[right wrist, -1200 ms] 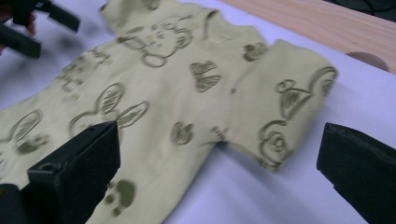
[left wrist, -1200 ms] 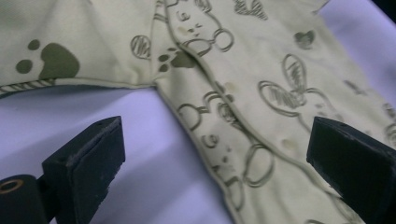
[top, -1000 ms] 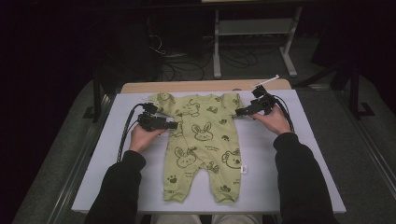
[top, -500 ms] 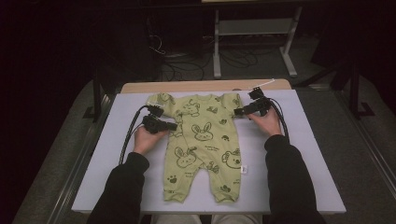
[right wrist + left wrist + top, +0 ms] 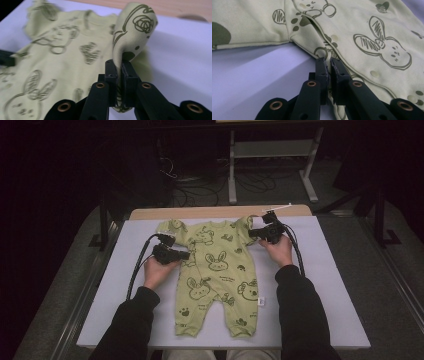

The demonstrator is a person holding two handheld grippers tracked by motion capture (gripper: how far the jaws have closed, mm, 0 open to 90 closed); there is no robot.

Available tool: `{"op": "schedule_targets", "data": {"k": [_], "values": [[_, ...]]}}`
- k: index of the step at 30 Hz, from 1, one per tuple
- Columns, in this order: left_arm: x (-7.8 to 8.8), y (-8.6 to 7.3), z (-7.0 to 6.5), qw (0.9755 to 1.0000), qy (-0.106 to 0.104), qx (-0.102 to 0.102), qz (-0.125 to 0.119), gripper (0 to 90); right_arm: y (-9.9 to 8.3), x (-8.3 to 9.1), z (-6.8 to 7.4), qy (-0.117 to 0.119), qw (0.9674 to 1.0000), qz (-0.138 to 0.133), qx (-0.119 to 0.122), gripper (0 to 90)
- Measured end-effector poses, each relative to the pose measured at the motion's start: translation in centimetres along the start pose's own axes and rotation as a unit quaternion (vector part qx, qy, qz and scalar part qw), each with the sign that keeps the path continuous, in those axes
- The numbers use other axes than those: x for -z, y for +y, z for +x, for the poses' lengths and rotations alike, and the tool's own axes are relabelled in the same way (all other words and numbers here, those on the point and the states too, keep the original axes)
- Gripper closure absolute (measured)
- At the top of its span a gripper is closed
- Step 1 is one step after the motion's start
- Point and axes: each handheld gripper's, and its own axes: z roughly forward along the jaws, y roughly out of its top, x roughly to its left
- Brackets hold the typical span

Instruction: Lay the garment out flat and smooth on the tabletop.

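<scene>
Garment: the green baby romper point(image 5: 215, 270) lay flat mid-table, neck toward the far edge, legs toward the near edge — long axis far-to-near.
Left gripper point(image 5: 328, 65): clenched on the romper's side seam, below the sleeve.
Right gripper point(image 5: 119, 67): had just closed, pinching the opposite sleeve, lifted.
Nearer hand: about equal — probably a fold inward across the axis.

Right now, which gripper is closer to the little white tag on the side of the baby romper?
Right. The right gripper grips the sleeve on the same side as the white tag. The left gripper pinches the baby romper's opposite edge, across the body from the tag.
</scene>
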Motion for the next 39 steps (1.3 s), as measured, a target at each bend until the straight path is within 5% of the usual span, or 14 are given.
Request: {"op": "schedule_targets", "data": {"k": [8, 13, 17, 21, 26, 30, 39], "values": [[-0.3, -0.7, 0.1, 0.9999, -0.004, 0.01, -0.009, 84.0, -0.1, -3.0, 5.8, 0.05, 0.9959, 0.018, 0.074, 85.2], [-0.2, -0.6, 0.1, 0.9999, -0.006, 0.005, -0.009, 84.1, -1.2, -5.6, 7.2, 0.076, 0.994, 0.04, 0.068, 74.1], [-0.1, -0.7, 0.5, 0.9998, -0.011, 0.01, -0.012, 84.2, -1.1, -5.6, 7.7, 0.068, 0.9935, 0.028, 0.087, 63.7], [-0.1, -0.6, 0.4, 0.9998, -0.01, 0.01, -0.013, 84.5, -0.3, -3.8, 6.8, 0.066, 0.9956, -0.013, 0.065, 58.7], [0.1, -0.6, 0.5, 0.9998, -0.011, 0.009, -0.014, 85.0, 0.2, -2.6, 5.0, 0.009, 0.9983, -0.049, 0.031, 52.0], [0.2, -0.6, 0.6, 0.9997, -0.014, 0.011, -0.016, 85.2, 0.3, -2.3, 3.6, 0.005, 0.9974, -0.072, -0.004, 49.1], [0.3, -0.7, 0.7, 0.9997, -0.016, 0.011, -0.017, 85.2, 0.4, -1.3, 2.2, 0.011, 0.9956, -0.088, -0.029, 46.9]]}}
